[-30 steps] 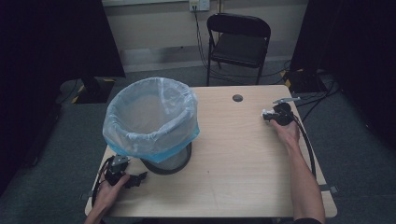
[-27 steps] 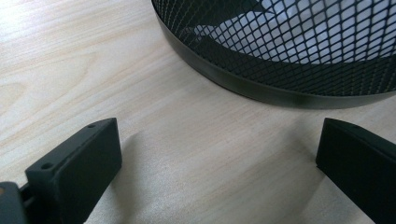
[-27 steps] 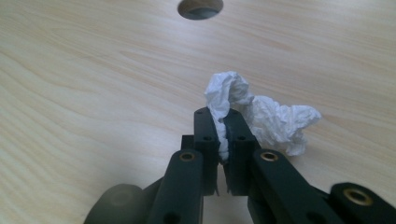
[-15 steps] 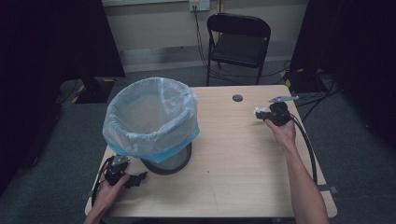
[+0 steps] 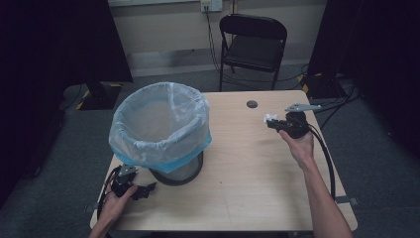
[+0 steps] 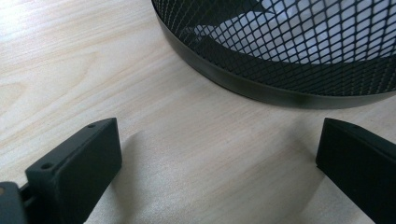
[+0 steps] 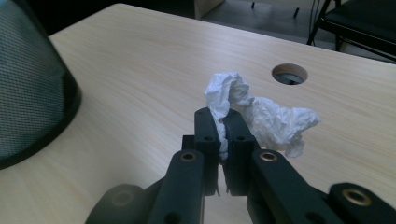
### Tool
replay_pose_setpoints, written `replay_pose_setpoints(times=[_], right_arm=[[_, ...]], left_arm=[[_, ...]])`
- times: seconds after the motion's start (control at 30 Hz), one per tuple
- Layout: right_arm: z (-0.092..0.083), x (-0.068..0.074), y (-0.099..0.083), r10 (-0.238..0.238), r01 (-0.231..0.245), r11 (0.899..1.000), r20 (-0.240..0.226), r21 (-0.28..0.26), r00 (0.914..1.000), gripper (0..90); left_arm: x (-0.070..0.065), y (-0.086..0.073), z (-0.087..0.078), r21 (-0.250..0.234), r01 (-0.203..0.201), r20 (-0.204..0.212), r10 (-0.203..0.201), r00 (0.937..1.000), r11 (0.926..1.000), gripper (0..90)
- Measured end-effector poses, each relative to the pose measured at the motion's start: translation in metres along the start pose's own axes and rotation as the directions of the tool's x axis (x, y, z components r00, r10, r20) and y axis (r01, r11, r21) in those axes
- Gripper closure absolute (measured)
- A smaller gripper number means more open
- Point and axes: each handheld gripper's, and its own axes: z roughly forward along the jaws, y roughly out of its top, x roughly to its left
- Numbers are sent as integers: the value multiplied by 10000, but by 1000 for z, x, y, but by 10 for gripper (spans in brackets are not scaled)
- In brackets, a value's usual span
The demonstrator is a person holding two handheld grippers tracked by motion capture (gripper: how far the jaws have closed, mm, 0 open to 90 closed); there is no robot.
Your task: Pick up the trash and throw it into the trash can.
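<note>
A black mesh waste bin [image 5: 168, 148] lined with a pale blue plastic bag [image 5: 158, 124] stands on the left half of the wooden table [image 5: 237, 178]. My right gripper [image 5: 271, 121] hovers over the table's right side, shut on a crumpled white tissue [image 7: 261, 114] that sticks out past its jaws. The tissue [image 5: 270, 118] points toward the bin. My left gripper [image 5: 147, 188] rests low at the table's front left corner, open, with bare wood between its fingers [image 6: 74, 161]. The bin's base [image 6: 280, 60] lies just ahead of it.
A round cable hole [image 5: 252, 104] sits in the table near its far edge. A black folding chair [image 5: 252, 47] stands behind the table. Cables [image 5: 322, 148] trail from the right gripper along the table's right side.
The right gripper has lifted and moved left toward the bin with the tissue in it. The left gripper has stayed where it was.
</note>
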Motion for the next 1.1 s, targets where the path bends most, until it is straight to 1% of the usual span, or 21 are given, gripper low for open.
replay_pose_setpoints(times=[0.03, 0.13, 0.17, 0.2, 0.27, 0.3, 0.33, 0.37, 0.53, 0.57, 0.6, 0.63, 0.67, 0.77, 0.8, 0.83, 0.93, 0.97, 1.03, 1.07, 1.1], right_arm=[[-5, 6, 0, -61, 61, 10000, 10, 14, 10000, 868], [-10, 11, 3, -120, 119, 9999, -38, -70, 9999, 869], [-14, 18, 7, -209, 204, 9994, -160, -271, 9997, 869], [-14, 18, 7, -209, 204, 9994, -160, -271, 9997, 869], [-18, 27, 13, -287, 270, 9985, -344, -474, 9990, 869], [-18, 27, 13, -287, 270, 9985, -344, -474, 9990, 869], [-19, 33, 16, -358, 337, 9982, -425, -496, 9985, 869], [-19, 33, 16, -358, 337, 9982, -425, -496, 9985, 869], [-19, 49, 26, -489, 438, 9963, -680, -741, 9965, 870], [-19, 49, 26, -489, 438, 9963, -680, -741, 9965, 870], [-18, 54, 29, -578, 519, 9958, -775, -758, 9953, 870], [-18, 54, 29, -578, 519, 9958, -775, -758, 9953, 870], [-18, 60, 34, -686, 610, 9945, -895, -855, 9936, 870], [-18, 66, 41, -810, 707, 9924, -1018, -1011, 9915, 870], [-19, 71, 48, -946, 816, 9901, -1134, -1143, 9890, 870], [-19, 71, 48, -946, 816, 9901, -1134, -1143, 9890, 870], [-20, 82, 61, -1216, 1025, 9847, -1340, -1411, 9835, 869], [-20, 82, 61, -1216, 1025, 9847, -1340, -1411, 9835, 869], [-20, 86, 68, -1278, 1034, 9808, -1451, -1653, 9811, 870], [-19, 92, 74, -1401, 1103, 9771, -1599, -1820, 9771, 870], [-19, 92, 74, -1401, 1103, 9771, -1599, -1820, 9771, 870]], left_arm=[[0, 0, 0, 4, 1, -2, -1, 10000, 10000, 0], [0, 0, 0, 7, 0, -1, 0, 10000, 10000, 0], [0, 0, 0, 6, -1, -2, 1, 10000, 10000, 0], [0, 0, 0, 5, 1, -2, -1, 10000, 10000, 0], [0, 0, 0, 3, 5, -3, -5, 10000, 10000, 0], [0, 0, 0, 2, 10, -9, -10, 10000, 10000, 0], [0, 0, 0, 2, 5, -9, -5, 10000, 10000, 0], [0, 0, 0, 2, 7, -10, -7, 10000, 10000, 0], [0, 0, 0, 2, 6, -10, -6, 10000, 10000, 0], [0, 0, 0, 5, 4, -10, -4, 10000, 10000, 0], [0, 0, 0, 3, 5, -10, -5, 10000, 10000, 0], [0, 0, 0, 3, 5, -10, -5, 10000, 10000, 0], [0, 0, 0, 1, 7, -8, -7, 10000, 10000, 0], [0, 0, 0, 5, 4, -9, -4, 10000, 10000, 0], [0, 0, 0, 3, 7, -8, -7, 10000, 10000, 0], [0, 0, 0, 2, 9, -7, -9, 10000, 10000, 0], [0, 0, 0, 2, 5, -7, -5, 10000, 10000, 0], [0, 0, 0, 2, 5, -7, -5, 10000, 10000, 0], [0, 0, 0, 5, 3, -10, -3, 10000, 10000, 0], [0, 0, 0, 4, 4, -10, -4, 10000, 10000, 0], [0, 0, 0, 1, 9, -10, -9, 10000, 10000, 0]])
